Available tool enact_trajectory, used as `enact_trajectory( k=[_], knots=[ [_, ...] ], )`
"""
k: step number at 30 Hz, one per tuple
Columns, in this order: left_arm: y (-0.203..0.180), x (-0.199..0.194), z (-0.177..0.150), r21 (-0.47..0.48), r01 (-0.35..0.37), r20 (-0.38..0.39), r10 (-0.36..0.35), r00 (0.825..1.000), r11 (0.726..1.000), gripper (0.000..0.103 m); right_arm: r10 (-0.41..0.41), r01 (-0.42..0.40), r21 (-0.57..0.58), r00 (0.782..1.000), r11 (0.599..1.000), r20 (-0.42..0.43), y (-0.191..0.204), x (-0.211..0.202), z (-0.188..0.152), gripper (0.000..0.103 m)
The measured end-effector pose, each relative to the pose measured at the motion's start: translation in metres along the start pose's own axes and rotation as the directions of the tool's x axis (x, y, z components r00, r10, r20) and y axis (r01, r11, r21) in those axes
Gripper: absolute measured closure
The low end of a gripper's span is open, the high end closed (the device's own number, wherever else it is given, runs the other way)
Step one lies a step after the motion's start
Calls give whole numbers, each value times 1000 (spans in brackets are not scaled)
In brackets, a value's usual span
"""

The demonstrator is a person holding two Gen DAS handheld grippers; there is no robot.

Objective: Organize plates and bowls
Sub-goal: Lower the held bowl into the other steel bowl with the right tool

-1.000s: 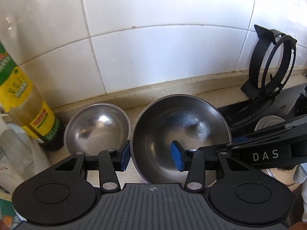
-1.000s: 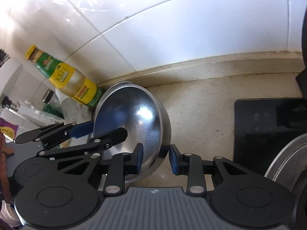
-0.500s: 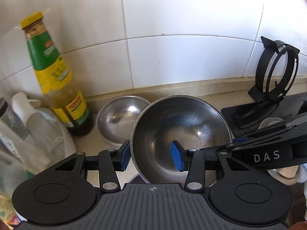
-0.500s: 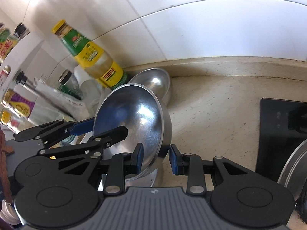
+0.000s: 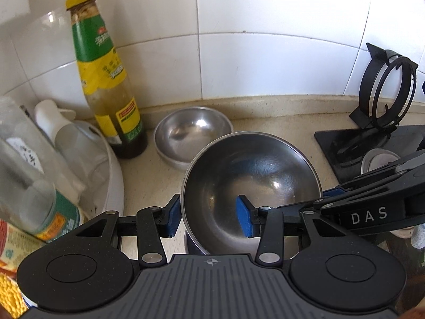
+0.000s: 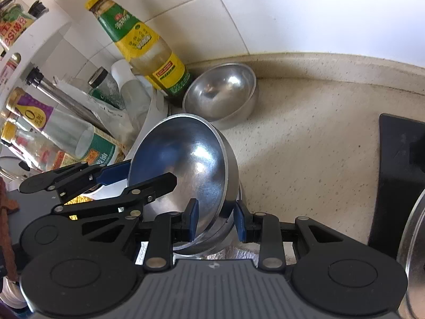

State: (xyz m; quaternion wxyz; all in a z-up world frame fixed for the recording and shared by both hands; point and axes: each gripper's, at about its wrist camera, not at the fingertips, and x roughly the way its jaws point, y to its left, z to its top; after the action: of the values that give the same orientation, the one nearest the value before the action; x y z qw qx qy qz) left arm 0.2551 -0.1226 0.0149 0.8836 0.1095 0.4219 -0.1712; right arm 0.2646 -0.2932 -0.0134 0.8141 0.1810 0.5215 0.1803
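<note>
A large steel bowl (image 5: 252, 175) is held between both grippers above the counter. My left gripper (image 5: 209, 212) straddles its left rim with the jaws apart, one finger outside and one inside. My right gripper (image 6: 213, 222) is shut on its right rim; the bowl (image 6: 183, 156) tilts in that view. The right gripper also shows in the left wrist view (image 5: 372, 207). A smaller steel bowl (image 5: 192, 133) sits on the counter by the wall, also seen in the right wrist view (image 6: 221, 91). Another steel rim shows just under the large bowl.
A tall sauce bottle (image 5: 106, 79) stands left of the small bowl. A white tray with glass bottles (image 5: 53, 154) crowds the left. A black stove with a pot ring (image 5: 385, 90) lies to the right. Beige counter (image 6: 305, 138) lies between bowl and stove.
Both grippers and the large bowl have pulled back and risen from the wall. The small bowl and the sauce bottle now show farther away and more fully.
</note>
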Motion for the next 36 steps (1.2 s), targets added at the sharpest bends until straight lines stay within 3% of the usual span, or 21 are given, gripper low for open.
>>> enact_trajectory(
  k=[14, 16, 20, 24, 30, 36],
  knots=[
    [7, 8, -10, -16, 0, -48, -1, 999, 1000, 50, -17, 16, -51, 1000, 999, -11, 4, 5, 0, 68],
    [8, 10, -12, -7, 12, -56, -12, 998, 1000, 44, -24, 24, -67, 1000, 997, 10, 6, -1, 0, 68],
    [8, 5, -16, 9, 19, -47, -18, 999, 1000, 40, -61, 66, -90, 997, 994, 51, 7, -10, 1, 67],
    [13, -1, -17, -1, 18, -23, -18, 1000, 1000, 33, -69, 70, -67, 998, 995, 16, 0, 2, 1, 67],
    [16, 12, -20, -25, 27, -65, -29, 997, 999, 33, 6, -4, 26, 997, 1000, -73, -17, 29, -4, 62],
    [6, 29, -30, -29, 85, -125, -88, 988, 996, 33, 53, -48, 52, 995, 997, -88, -31, 31, -8, 61]
  ],
)
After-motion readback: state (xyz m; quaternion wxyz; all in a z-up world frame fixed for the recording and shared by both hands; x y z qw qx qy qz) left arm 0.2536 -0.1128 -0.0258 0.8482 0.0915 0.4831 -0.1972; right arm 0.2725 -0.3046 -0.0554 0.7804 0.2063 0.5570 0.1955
